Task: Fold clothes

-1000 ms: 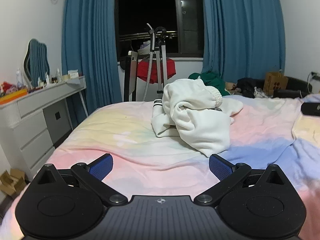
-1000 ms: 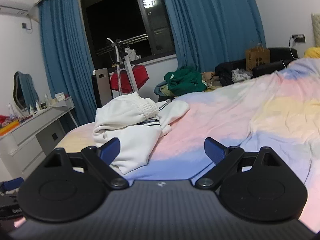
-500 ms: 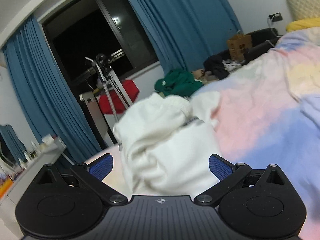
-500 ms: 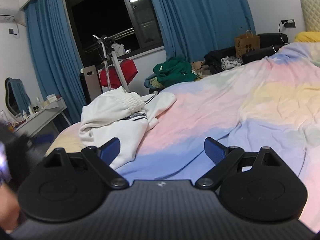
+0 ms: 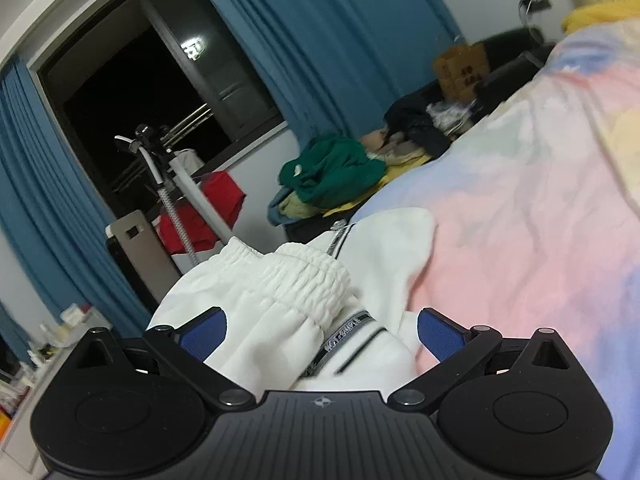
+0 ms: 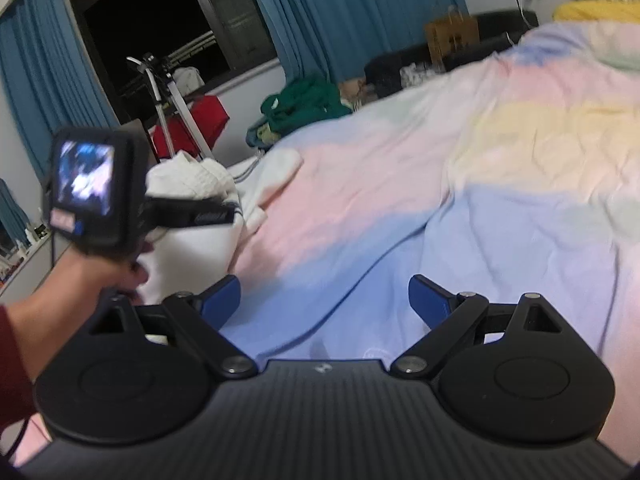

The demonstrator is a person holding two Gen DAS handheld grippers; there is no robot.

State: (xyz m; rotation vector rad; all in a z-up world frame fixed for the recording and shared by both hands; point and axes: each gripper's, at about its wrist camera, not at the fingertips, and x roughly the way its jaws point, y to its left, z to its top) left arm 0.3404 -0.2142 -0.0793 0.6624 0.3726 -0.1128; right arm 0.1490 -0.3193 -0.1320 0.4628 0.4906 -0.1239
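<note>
Now the left gripper [image 5: 320,330] sits much closer to the crumpled white garment [image 5: 288,304] than a second ago, its jaws wide apart with the elastic waistband bunched between the blue pads [image 5: 202,334], not pinched. The right gripper [image 6: 324,298], also spread wide, hovers over bare pastel bedspread [image 6: 460,184], holding nothing. The garment lies near the bed's foot edge; broad open bedspread stretches to its right, toward the yellow pillow [image 6: 596,10].
</note>
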